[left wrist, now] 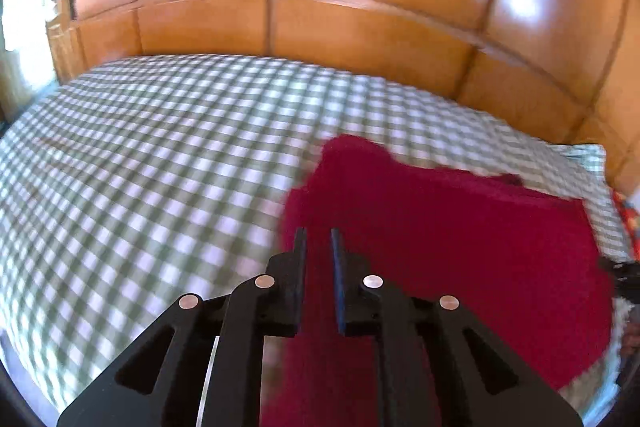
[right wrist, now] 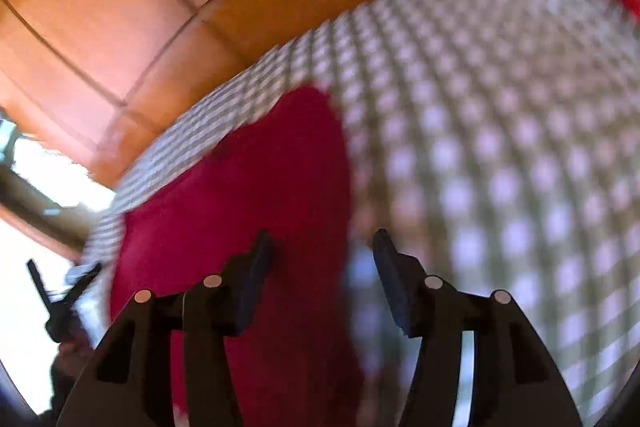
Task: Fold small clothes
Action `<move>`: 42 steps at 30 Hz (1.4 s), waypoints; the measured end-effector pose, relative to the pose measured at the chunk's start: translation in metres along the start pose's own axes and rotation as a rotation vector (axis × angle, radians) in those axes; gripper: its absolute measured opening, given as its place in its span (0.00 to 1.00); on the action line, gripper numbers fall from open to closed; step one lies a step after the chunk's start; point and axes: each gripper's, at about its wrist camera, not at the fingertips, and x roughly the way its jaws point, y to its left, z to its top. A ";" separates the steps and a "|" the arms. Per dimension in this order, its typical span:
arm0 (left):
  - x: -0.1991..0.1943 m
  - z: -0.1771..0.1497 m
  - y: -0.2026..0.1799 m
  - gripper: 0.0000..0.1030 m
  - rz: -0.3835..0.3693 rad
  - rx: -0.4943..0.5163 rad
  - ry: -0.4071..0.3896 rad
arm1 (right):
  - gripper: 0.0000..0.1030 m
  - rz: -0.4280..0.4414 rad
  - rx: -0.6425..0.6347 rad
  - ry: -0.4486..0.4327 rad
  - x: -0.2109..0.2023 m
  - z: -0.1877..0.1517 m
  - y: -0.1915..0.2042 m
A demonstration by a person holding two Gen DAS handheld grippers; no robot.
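Lying on the checked bedsheet (left wrist: 140, 155) was a red cloth (left wrist: 460, 227), near the wooden wall (left wrist: 280, 27) | left gripper (left wrist: 318, 247) was held over the cloth's edge, jaws narrowly parted, nothing pinched | right gripper (right wrist: 322, 247) was spread wide above the cloth's border (right wrist: 248, 187) | both views were blurred

A green-and-white checked bedsheet (left wrist: 160, 155) lies before orange wooden panelling (left wrist: 360, 39), perhaps a wardrobe.

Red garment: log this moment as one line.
red garment lying on checked bedspread | left gripper fingers narrowly apart, above garment | right gripper open over garment edge | frames blurred
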 end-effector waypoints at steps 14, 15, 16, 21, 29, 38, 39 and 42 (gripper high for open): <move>0.017 -0.060 -0.071 0.09 -0.126 0.150 0.137 | 0.32 0.127 0.041 0.017 -0.001 -0.025 -0.006; 0.017 -0.059 -0.069 0.09 -0.129 0.150 0.137 | 0.30 0.120 0.037 0.016 -0.002 -0.024 -0.004; 0.017 -0.059 -0.068 0.09 -0.132 0.147 0.137 | 0.28 0.113 0.031 0.014 -0.002 -0.023 0.000; 0.015 -0.062 -0.066 0.09 -0.137 0.141 0.134 | 0.26 0.085 -0.012 0.008 -0.007 -0.018 0.028; 0.012 -0.066 -0.060 0.09 -0.168 0.118 0.132 | 0.24 0.073 -0.058 0.014 -0.021 -0.008 0.090; 0.013 -0.065 -0.054 0.09 -0.214 0.092 0.136 | 0.23 0.032 -0.211 0.065 0.004 -0.003 0.188; 0.013 -0.065 -0.053 0.09 -0.223 0.087 0.136 | 0.23 0.024 -0.234 0.082 0.013 -0.002 0.204; 0.013 -0.066 -0.050 0.09 -0.245 0.068 0.137 | 0.22 0.005 -0.288 0.123 0.038 -0.004 0.235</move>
